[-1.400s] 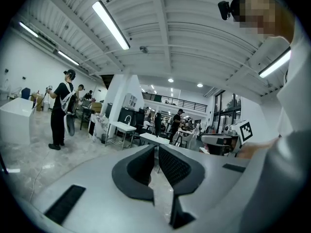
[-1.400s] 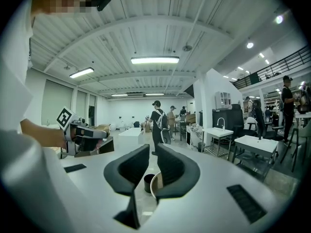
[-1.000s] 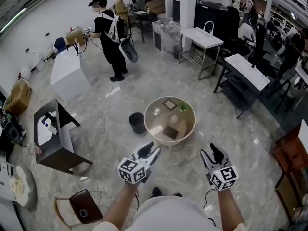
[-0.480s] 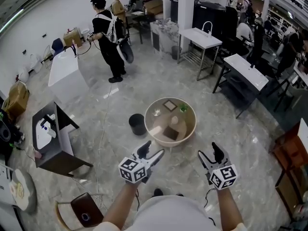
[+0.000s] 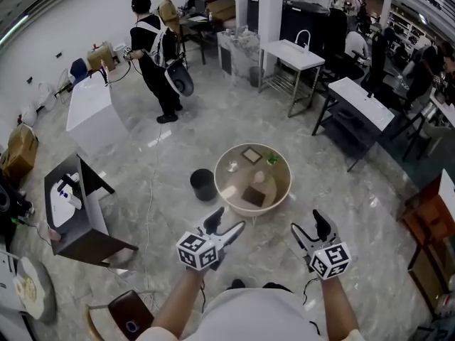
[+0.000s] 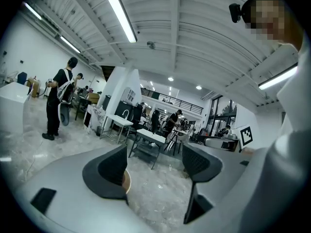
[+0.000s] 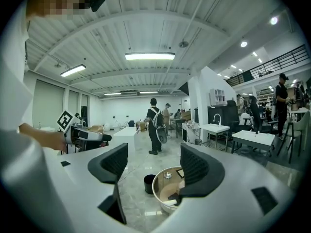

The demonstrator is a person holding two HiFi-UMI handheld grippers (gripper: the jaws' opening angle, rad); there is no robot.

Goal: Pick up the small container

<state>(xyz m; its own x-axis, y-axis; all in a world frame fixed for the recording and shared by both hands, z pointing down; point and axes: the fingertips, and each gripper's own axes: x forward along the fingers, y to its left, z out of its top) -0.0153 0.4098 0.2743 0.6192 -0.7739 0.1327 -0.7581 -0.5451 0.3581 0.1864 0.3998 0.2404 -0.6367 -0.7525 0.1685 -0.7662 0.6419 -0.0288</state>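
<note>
A round beige table (image 5: 283, 190) stands on the floor ahead of me. On it lie a small clear container (image 5: 232, 166), a pale cup-like piece (image 5: 259, 178), a green item (image 5: 271, 159), a framed square (image 5: 250, 155) and a dark flat square (image 5: 254, 196). My left gripper (image 5: 226, 224) hovers short of the table's near edge, its jaws opening with nothing between them. My right gripper (image 5: 308, 226) hangs to the right at the same height, jaws also opening and empty. The right gripper view shows the table (image 7: 160, 198) and the clear container (image 7: 167, 175) between its jaws (image 7: 153, 164).
A black bin (image 5: 202, 184) stands on the floor left of the table. A dark cabinet (image 5: 78, 215) and a chair (image 5: 124, 311) are at my left. Two people (image 5: 153, 55) stand far back by a white counter (image 5: 89, 109). Sink tables (image 5: 362, 105) line the right.
Both grippers' jaws have spread wider. Both hands stay in about the same place, short of the table.
</note>
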